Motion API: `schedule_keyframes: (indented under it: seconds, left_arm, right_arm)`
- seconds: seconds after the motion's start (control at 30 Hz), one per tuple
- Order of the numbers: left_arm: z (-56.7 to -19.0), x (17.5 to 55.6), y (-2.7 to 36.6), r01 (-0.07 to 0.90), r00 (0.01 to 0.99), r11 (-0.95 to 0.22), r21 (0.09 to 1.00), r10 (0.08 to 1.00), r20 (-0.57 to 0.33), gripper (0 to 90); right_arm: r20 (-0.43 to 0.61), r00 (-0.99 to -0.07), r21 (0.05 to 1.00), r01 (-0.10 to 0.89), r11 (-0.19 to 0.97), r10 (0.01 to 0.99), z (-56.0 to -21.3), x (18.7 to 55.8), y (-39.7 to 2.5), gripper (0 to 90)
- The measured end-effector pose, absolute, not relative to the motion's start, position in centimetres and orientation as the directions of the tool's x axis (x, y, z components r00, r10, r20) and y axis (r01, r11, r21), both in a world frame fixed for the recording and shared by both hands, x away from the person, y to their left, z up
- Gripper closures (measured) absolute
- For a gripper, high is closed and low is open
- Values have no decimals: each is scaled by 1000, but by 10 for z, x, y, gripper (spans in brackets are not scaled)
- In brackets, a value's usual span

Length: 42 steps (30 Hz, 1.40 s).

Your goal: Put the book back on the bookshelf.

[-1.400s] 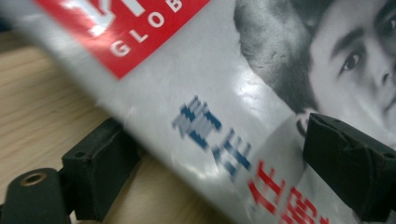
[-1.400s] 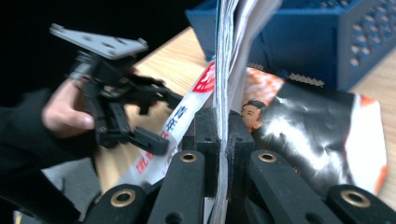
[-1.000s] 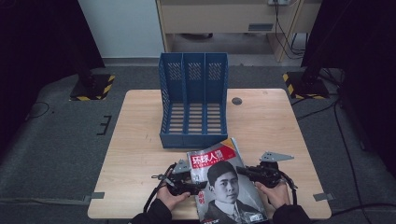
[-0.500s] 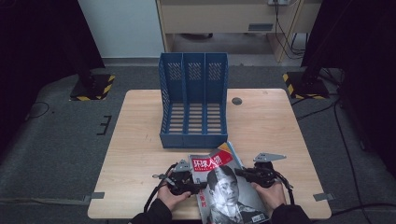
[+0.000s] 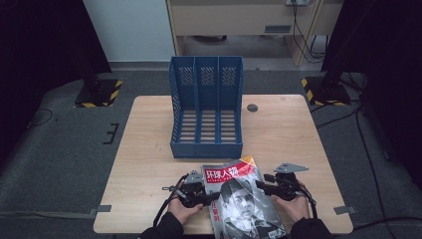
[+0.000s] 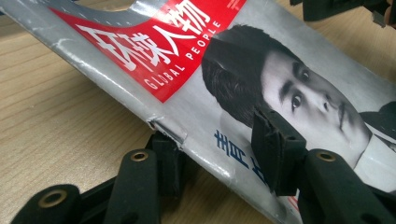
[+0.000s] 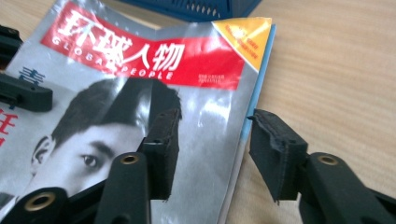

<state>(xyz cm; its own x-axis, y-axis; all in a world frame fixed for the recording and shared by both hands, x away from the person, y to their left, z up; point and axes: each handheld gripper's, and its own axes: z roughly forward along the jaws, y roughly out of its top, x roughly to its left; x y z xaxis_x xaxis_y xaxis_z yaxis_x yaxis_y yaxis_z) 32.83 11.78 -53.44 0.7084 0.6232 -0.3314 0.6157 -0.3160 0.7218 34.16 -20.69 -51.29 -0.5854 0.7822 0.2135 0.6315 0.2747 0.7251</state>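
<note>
A magazine with a red title band and a face on its cover lies at the table's near edge, in front of a blue three-slot file holder. My left gripper is at the magazine's left edge. In the left gripper view its jaws stand apart, one under the raised spine edge of the magazine and one over the cover. My right gripper is open at the right edge. One of its fingers is above the cover, the other beyond the edge over bare wood.
The wooden table has free room left and right of the file holder. A small dark round disc sits in the tabletop at the back right. The holder's slots are empty. Dark floor and cables surround the table.
The magazine has come down and slid a little toward the near edge, lying flatter than a second ago. Both hands have stayed at its two sides.
</note>
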Motion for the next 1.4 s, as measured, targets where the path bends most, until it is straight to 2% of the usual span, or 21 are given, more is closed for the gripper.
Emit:
schedule_keyframes:
  seconds: [0.13, 0.2, 0.33, 0.53, 0.83, 1.07, 1.4]
  left_arm:
    - [-534, 330, 118, 613, 717, -323, 721, 612, -335, 526]
    - [-535, 330, 118, 600, 726, -331, 728, 607, -323, 504]
    - [-536, 330, 117, 589, 730, -327, 739, 608, -313, 496]
    - [-536, 334, 119, 614, 710, -300, 730, 614, -345, 526]
    - [-534, 335, 116, 598, 727, -338, 727, 611, -314, 501]
    - [-534, 338, 114, 613, 708, -315, 724, 627, -326, 532]
    - [-534, 340, 115, 642, 698, -307, 702, 614, -369, 563]
  right_arm:
    - [200, -590, 689, 653, 316, 782, -519, 341, -200, 486]
    - [162, -603, 683, 640, 352, 782, -520, 341, -197, 487]
    - [158, -599, 679, 643, 354, 785, -523, 341, -197, 491]
    - [172, -586, 680, 653, 335, 792, -524, 342, -196, 514]
    - [186, -606, 702, 633, 327, 774, -525, 345, -192, 499]
    - [179, -597, 686, 645, 336, 782, -526, 341, -193, 481]
    - [207, -599, 693, 648, 316, 774, -527, 344, -193, 517]
